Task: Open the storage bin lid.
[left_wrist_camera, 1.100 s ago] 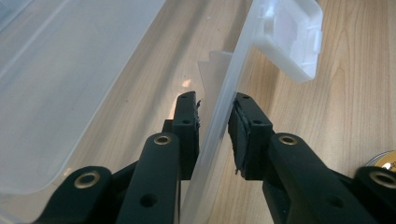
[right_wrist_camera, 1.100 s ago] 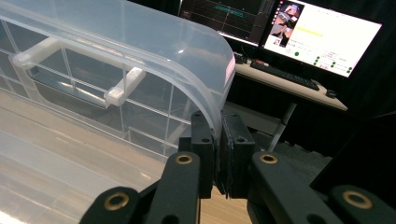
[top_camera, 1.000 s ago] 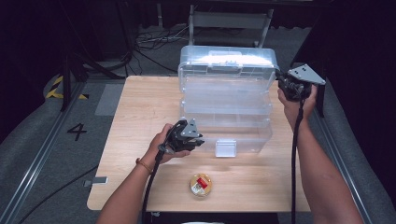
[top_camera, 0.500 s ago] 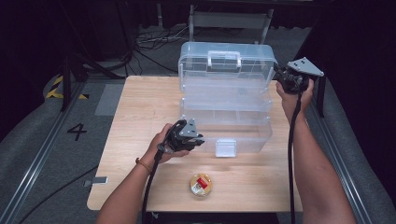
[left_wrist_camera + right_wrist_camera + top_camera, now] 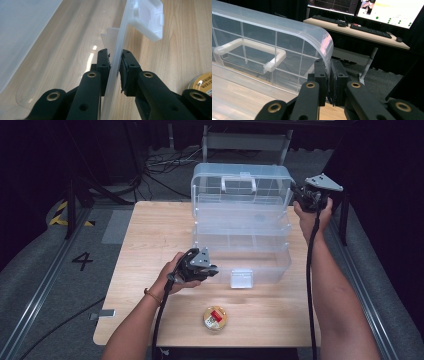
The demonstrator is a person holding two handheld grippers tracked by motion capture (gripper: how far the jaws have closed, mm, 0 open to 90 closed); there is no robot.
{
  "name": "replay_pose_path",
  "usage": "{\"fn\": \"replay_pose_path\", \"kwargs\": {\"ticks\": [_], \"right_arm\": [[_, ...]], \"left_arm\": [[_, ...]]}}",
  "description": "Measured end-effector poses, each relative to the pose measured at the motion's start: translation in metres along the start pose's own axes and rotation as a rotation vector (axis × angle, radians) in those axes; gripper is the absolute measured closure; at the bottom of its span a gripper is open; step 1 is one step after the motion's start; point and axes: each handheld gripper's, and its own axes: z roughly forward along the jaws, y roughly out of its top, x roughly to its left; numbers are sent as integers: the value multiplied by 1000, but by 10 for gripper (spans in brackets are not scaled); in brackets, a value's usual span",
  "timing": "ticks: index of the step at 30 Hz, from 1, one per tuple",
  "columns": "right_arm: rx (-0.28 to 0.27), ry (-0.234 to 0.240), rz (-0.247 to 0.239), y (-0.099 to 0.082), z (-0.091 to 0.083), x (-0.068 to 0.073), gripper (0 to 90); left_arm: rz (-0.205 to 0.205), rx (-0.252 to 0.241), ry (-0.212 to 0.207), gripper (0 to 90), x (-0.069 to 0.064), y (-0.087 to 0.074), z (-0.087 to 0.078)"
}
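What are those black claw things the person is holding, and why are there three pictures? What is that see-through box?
A person sits at a light wooden table and holds a black two-jaw gripper in each hand, like big tongs. One picture comes from a camera high above the table. The other two come from small cameras riding on the grippers, looking along their jaws.

On the table stands a big clear plastic storage box with a white handle, opened up in tiers. The left gripper pinches the front wall of the box's bottom tier, near its white latch. The right gripper pinches the rounded edge of the clear lid. A small round tin with a red and yellow label lies near the table's front edge.
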Motion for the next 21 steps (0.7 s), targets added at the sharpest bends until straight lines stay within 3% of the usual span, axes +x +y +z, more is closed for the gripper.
{"fn": "replay_pose_path", "kwargs": {"ticks": [13, 21], "right_arm": [[49, -5, -13, 3, 26, -3, 851], [64, 4, -21, 3, 36, -4, 849]], "left_arm": [[12, 3, -29, 797, 2, -6, -7], [10, 0, -24, 799, -5, -5, -6]]}}
